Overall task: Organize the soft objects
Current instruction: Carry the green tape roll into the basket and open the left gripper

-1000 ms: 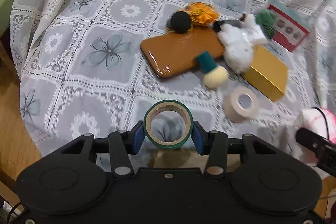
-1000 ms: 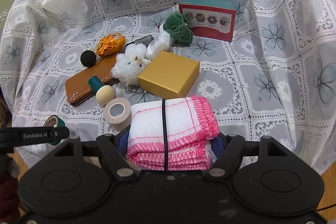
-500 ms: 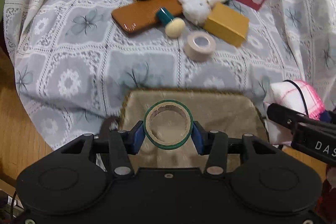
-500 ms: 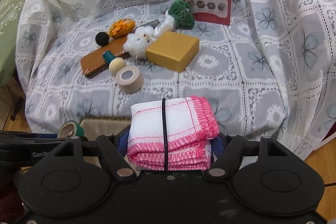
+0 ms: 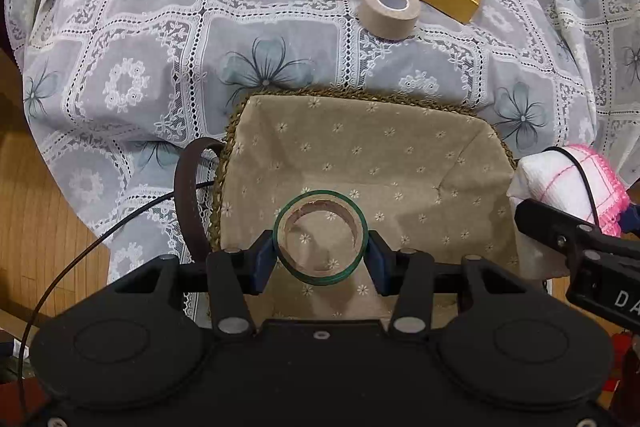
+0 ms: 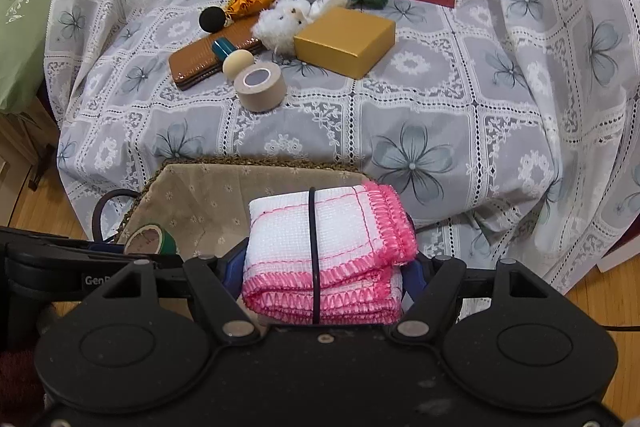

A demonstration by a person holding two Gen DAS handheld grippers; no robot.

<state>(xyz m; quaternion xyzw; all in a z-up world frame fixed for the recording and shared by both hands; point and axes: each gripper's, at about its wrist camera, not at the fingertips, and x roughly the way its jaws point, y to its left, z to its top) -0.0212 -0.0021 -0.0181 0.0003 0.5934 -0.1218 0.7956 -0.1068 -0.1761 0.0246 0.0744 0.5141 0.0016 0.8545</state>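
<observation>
The left tongs (image 5: 320, 253) are clenched on a green tape roll (image 5: 320, 237), held directly over the lined basket (image 5: 360, 155) in the lower centre of the left view. The right tongs (image 6: 322, 277) grip a folded pink-edged cloth (image 6: 328, 247) over the basket's right rim, so the left load likely drops first, straight down.
</observation>
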